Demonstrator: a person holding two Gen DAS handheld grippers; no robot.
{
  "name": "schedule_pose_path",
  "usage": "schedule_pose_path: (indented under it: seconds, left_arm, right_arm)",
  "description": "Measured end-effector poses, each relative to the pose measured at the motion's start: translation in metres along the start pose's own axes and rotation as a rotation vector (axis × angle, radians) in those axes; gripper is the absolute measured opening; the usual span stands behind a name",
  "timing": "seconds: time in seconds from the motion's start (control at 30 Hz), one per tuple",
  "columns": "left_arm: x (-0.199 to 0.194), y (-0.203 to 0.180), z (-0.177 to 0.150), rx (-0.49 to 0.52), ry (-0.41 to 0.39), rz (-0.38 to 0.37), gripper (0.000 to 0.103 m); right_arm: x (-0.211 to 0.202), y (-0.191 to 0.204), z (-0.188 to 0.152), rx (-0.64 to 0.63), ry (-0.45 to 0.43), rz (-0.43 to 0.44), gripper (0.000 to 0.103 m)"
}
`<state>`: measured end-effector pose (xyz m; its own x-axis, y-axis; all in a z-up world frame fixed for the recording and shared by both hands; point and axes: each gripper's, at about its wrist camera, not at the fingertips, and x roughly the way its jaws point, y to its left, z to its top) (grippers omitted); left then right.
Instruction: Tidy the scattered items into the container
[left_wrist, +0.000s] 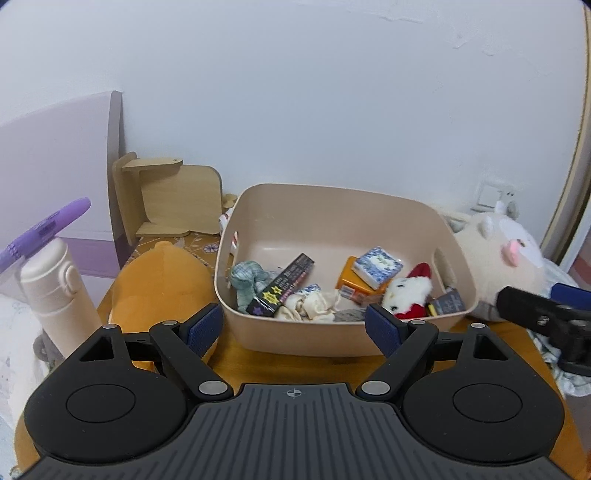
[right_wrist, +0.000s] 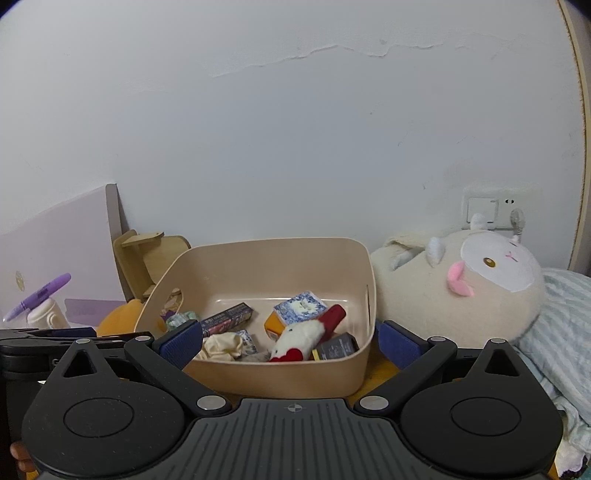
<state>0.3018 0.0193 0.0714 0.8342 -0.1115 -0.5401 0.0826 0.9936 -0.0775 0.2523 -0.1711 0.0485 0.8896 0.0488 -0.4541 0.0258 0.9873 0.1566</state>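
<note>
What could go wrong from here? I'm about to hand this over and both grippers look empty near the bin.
The beige container already holds loose things piled toward the near wall; a careless drop could spill them. The orange plush presses against its left side, and the cream bottle stands upright beside the open left gripper, easily knocked over.

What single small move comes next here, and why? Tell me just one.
Probably draw both tongs back and stop. The left tongs and right tongs stand open with nothing between the pads, while the beige bin already holds the small items, such as the black box and the red-and-white plush. No small loose item shows outside it.
</note>
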Motion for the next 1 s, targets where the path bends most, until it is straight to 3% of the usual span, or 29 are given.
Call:
schedule_pose_path:
  seconds: [0.7,1.0]
  left_arm:
    - [-0.072,-0.017,-0.051,0.04,-0.108,-0.095,0.085]
    - [-0.105,-0.02,-0.074,0.065,-0.155,-0.08,0.085]
  right_arm:
    - [-0.063,0.009,-0.054,-0.013,-0.105,0.037,0.103]
    - [-0.09,0.011,-0.076,-0.016,-0.157,0.031,0.103]
